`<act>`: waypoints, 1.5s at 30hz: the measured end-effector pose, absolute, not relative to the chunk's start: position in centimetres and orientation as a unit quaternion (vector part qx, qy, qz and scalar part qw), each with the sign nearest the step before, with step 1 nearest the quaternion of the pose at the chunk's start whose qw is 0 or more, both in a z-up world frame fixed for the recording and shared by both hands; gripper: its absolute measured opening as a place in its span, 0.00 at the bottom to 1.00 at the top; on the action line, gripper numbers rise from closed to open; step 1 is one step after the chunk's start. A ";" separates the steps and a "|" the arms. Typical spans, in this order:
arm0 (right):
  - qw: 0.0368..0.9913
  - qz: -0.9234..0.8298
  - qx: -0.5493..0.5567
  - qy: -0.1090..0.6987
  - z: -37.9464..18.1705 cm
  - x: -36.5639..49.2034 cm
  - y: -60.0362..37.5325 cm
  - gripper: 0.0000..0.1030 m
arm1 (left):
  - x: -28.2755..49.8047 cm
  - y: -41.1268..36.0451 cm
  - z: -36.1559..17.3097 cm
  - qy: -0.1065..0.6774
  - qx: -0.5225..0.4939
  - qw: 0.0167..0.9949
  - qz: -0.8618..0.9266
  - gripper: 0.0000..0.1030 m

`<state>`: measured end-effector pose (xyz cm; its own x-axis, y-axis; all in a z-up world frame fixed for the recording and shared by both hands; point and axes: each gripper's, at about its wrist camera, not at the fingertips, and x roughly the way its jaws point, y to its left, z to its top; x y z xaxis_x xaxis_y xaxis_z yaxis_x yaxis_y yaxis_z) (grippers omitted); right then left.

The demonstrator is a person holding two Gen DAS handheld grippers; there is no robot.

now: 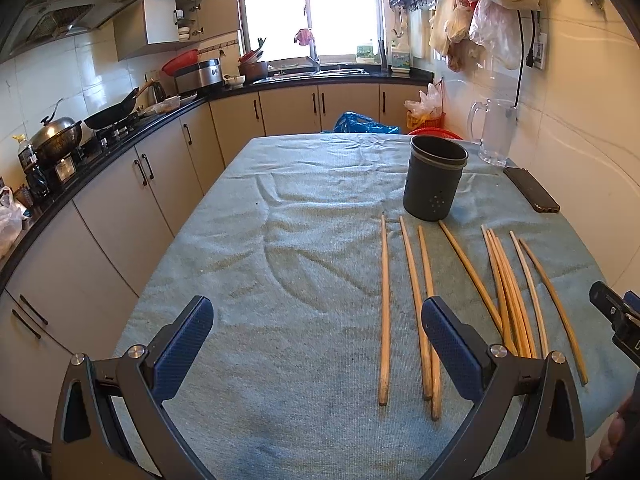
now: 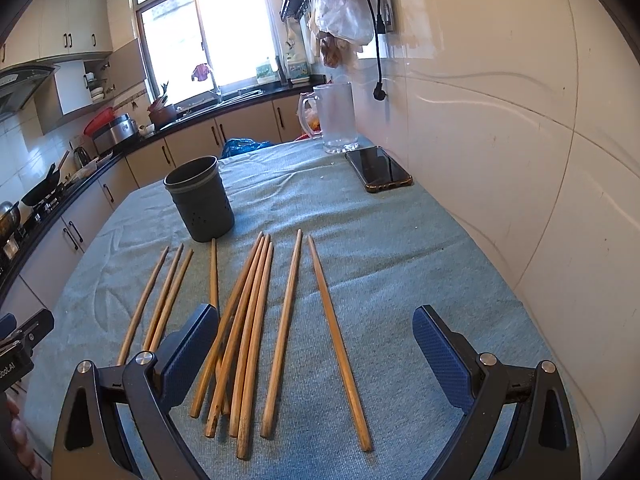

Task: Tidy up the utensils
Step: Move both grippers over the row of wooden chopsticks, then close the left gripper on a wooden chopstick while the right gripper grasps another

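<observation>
Your right gripper [image 2: 316,364], jaws spread and empty, is nearer the chopsticks [image 2: 250,332], which lie lengthwise toward twelve o'clock, tips pointing at the dark holder [image 2: 199,204] at eleven; your left gripper [image 1: 318,350] is also wide apart, holding nothing.

Daylight enters through the window [image 1: 308,8], blown out to white in both views. Glare streaks the right wall [image 2: 500,100]. Table [image 1: 300,220] evenly lit, shadows soft. Focus sharp throughout. Strong fisheye curvature; corners vignetted black.
</observation>
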<state>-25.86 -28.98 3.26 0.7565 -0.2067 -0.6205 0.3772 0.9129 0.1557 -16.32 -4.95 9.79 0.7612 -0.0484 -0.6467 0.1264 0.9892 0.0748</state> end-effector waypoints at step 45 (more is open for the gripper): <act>0.852 -0.070 0.064 0.515 -2.9 -13.4 -34.6 0.41 | 2.0 -11.4 0.8 0.541 0.074 0.813 -0.201 0.21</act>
<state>-13.38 -34.56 -2.89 0.4590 -0.0531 -0.8868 0.1842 0.9822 0.0365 2.01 -11.39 0.85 0.3339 -0.2462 -0.9099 0.4072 0.9082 -0.0963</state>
